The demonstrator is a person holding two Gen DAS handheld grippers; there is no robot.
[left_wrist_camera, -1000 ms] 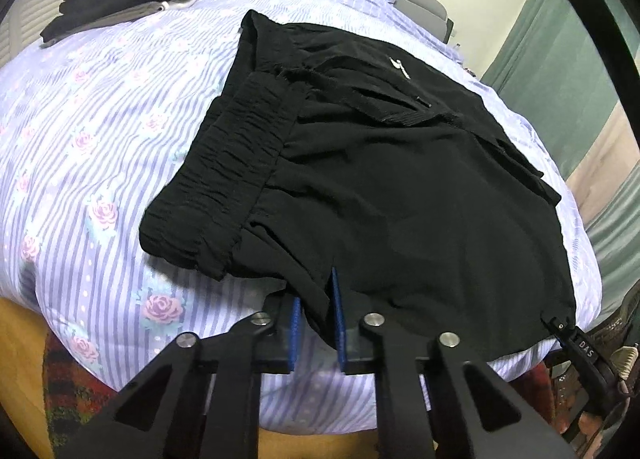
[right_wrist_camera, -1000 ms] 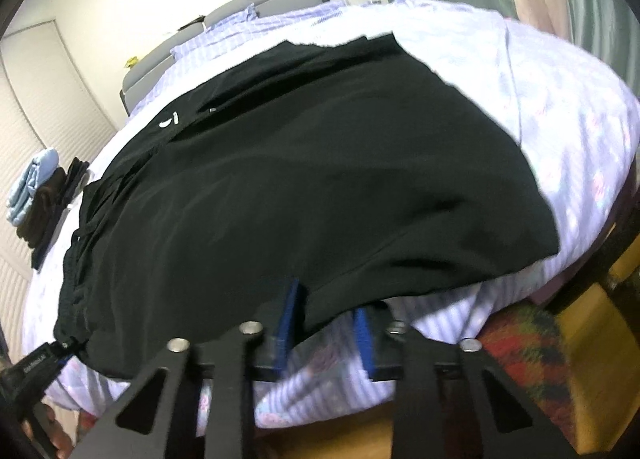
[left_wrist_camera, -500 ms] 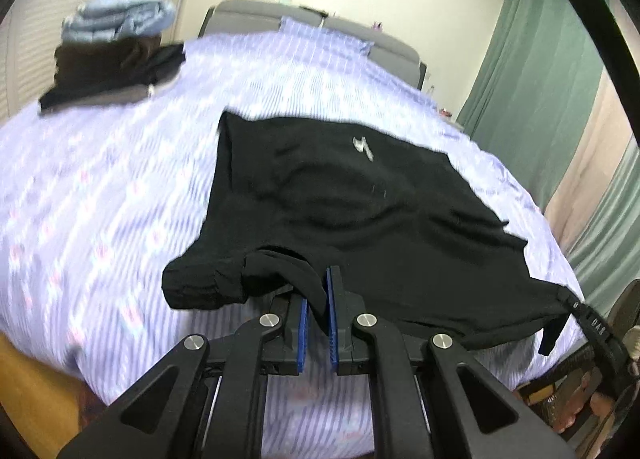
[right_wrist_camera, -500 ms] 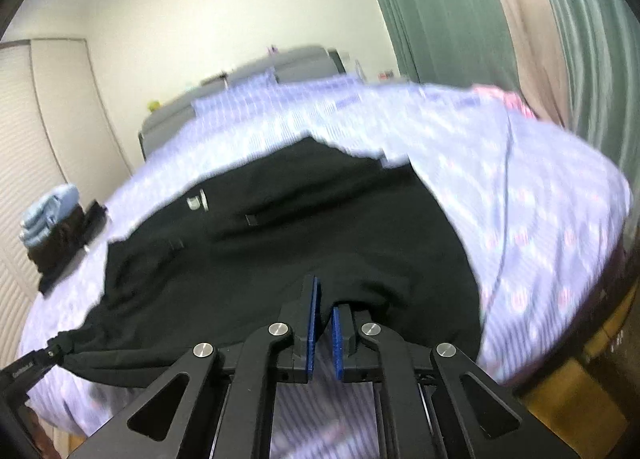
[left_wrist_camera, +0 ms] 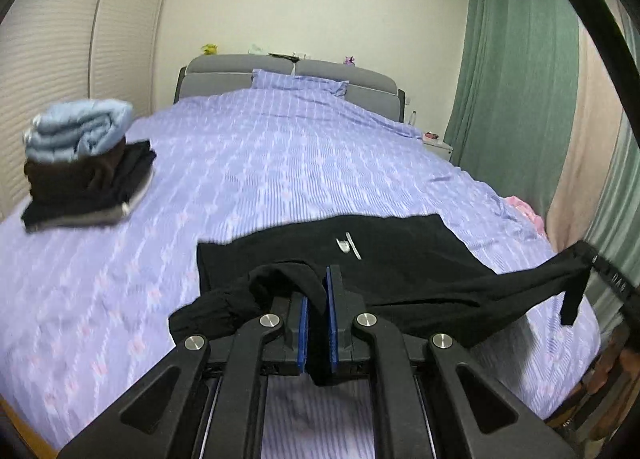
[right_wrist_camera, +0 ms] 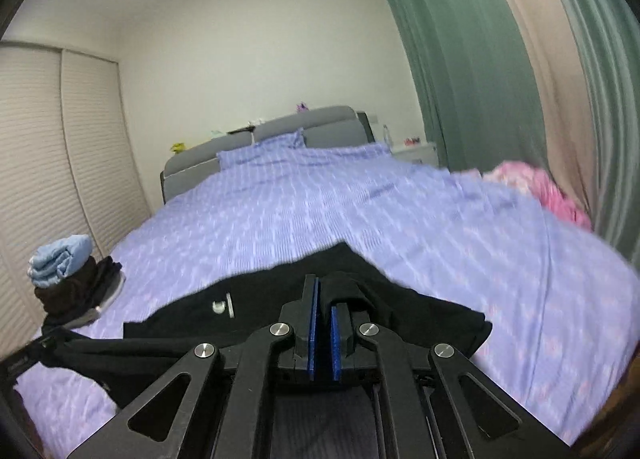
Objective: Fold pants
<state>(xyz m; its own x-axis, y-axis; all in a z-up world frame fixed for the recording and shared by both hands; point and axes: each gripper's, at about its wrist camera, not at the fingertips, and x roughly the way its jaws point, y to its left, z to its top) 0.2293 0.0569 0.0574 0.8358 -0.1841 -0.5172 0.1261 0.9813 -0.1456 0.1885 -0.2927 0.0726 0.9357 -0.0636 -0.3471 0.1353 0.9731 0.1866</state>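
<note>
Left gripper (left_wrist_camera: 317,301): blue pads clenched on a bunched fold of the black pants (left_wrist_camera: 400,259), at the gathered waistband end; a tail of cloth hangs down below the pads, so the bite looks narrow. Right gripper (right_wrist_camera: 323,309): jaws have just been closing and now pinch the pants' near edge (right_wrist_camera: 344,289), cloth wedged between the pads. Between the two grips the near edge is raised off the bed and runs fairly taut; in the left wrist view the right gripper (left_wrist_camera: 612,275) shows at far right with a loose flap dangling under it. The rest of the pants lies on the striped lavender bedspread (left_wrist_camera: 280,163), near end of the bed, white logo (left_wrist_camera: 348,245) facing up. Risks, as I judge them: the thin pinch on the left could slip if the lift turns sharp, dropping that corner and skewing the fold. Uneven height between the hands would set a crooked crease. The dangling flap may tuck under and leave a lump. Dragging could rumple the bedspread. The stack of folded clothes (left_wrist_camera: 80,175) sits far left, well apart.
</note>
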